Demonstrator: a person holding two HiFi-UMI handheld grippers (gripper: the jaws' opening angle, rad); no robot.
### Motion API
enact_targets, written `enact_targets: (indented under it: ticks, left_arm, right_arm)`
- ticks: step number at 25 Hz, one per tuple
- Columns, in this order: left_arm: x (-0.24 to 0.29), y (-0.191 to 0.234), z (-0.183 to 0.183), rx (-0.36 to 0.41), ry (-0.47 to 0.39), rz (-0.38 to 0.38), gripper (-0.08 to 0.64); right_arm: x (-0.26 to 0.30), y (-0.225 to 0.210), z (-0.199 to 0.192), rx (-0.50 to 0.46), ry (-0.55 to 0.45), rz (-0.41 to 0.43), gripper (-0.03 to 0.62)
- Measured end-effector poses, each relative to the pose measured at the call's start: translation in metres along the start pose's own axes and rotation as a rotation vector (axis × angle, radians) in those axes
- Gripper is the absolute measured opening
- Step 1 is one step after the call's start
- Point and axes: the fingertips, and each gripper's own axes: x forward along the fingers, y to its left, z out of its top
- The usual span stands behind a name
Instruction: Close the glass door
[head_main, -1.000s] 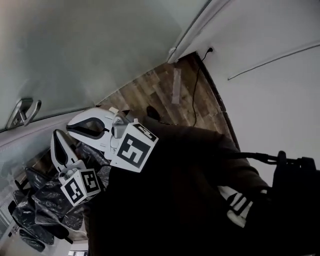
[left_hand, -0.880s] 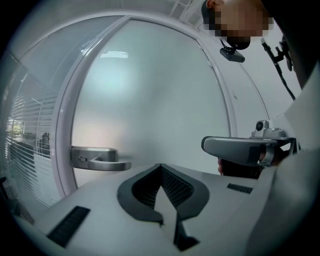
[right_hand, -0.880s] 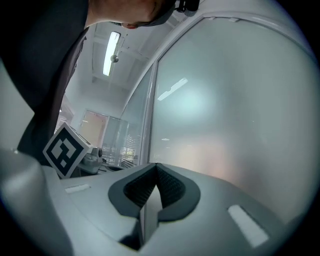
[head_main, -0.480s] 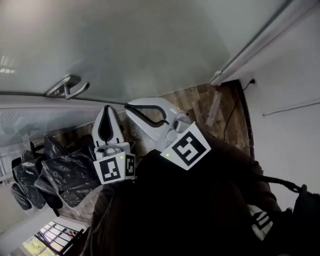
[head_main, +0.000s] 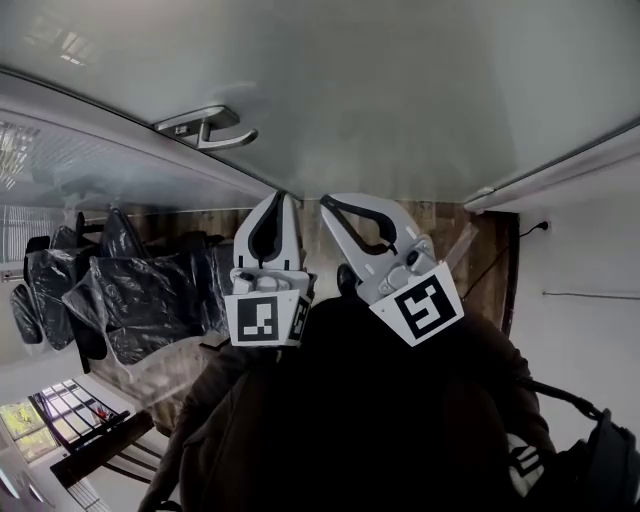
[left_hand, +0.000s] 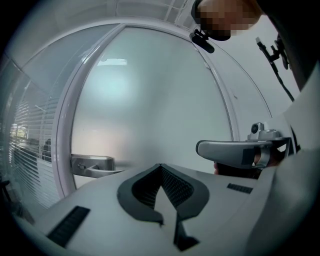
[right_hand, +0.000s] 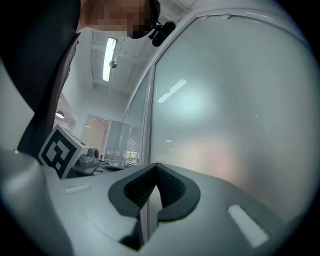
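Several plastic-wrapped chairs (head_main: 130, 295) stand left of the frosted glass door (head_main: 400, 90)

White left hand-held gripper (head_main: 283, 203) and right hand-held gripper (head_main: 328, 205) bear black-and-white cubes (head_main: 262, 318); dark sleeves (head_main: 240, 420).

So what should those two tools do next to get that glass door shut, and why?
Probably press both forward against the glass door. The left tool and right tool are shut, side by side, tips right at its frosted pane, clear of the handle; whether they touch I can't tell.
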Motion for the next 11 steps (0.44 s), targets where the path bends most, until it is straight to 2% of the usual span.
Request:
enact_targets:
  ticks: [4,11]
  left_arm:
    - [0.0002,0.0040,0.0004,0.005,0.000,0.007,-0.003]
    - [-0.0047,0.0047,-0.0008,0.009,0.003,0.019,-0.004]
  right_arm:
    - [0.0064,0.0007,0.0003,-0.013,-0.009,0.014,0.002]
    - [0.0063,0.0046,-0.0022,0.023,-0.005,0.015,0.002]
